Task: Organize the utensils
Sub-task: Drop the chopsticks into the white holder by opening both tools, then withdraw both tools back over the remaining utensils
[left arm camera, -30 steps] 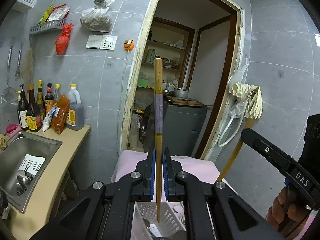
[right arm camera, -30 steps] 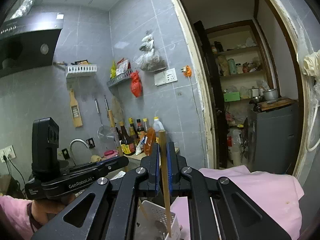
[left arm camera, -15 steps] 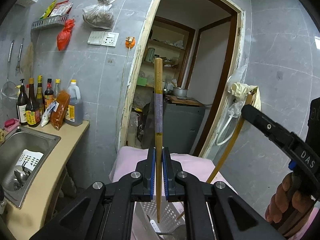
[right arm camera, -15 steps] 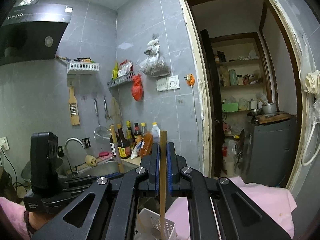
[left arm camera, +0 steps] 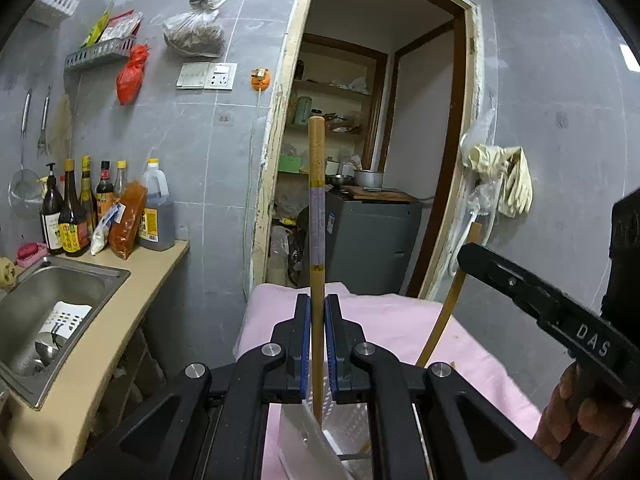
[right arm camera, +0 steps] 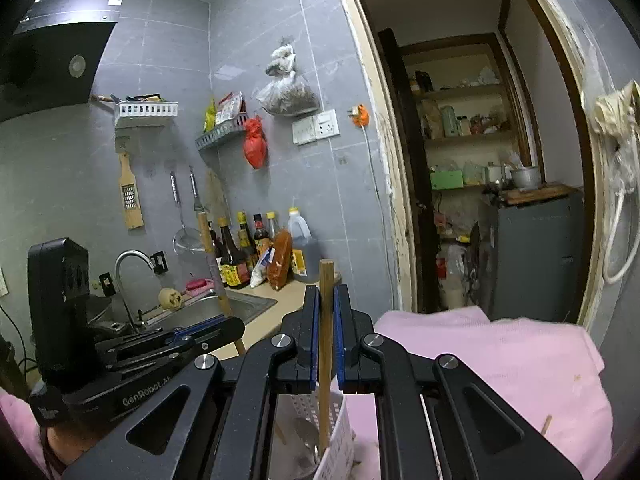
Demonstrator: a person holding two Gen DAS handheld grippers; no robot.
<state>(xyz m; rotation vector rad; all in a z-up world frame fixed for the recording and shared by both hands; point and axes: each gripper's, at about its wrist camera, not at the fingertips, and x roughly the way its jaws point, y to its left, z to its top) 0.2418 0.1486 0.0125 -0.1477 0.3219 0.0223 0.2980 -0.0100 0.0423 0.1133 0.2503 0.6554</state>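
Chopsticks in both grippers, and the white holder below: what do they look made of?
Both chopsticks look like bamboo or wood: tan, matte; the left one wears a pale purple band. The holder looks like white plastic, with perforated walls.

Two wooden chopsticks stand upright, tips down. One, purple-banded (left arm camera: 316,216), enters the white perforated holder (right arm camera: 340,440). The plain one (right arm camera: 326,344) also dips inside.

Left gripper (left arm camera: 317,312): jaws drawn in, blue pads clamped on an upright chopstick (left arm camera: 316,216); body pointing slightly below level.
Right gripper (right arm camera: 326,312): jaws likewise drawn in, pads clamped on a second upright chopstick (right arm camera: 326,340); also aimed slightly downward.
Right hand (left arm camera: 580,420): fingers wrapped round the handle, seen from the left wrist view.
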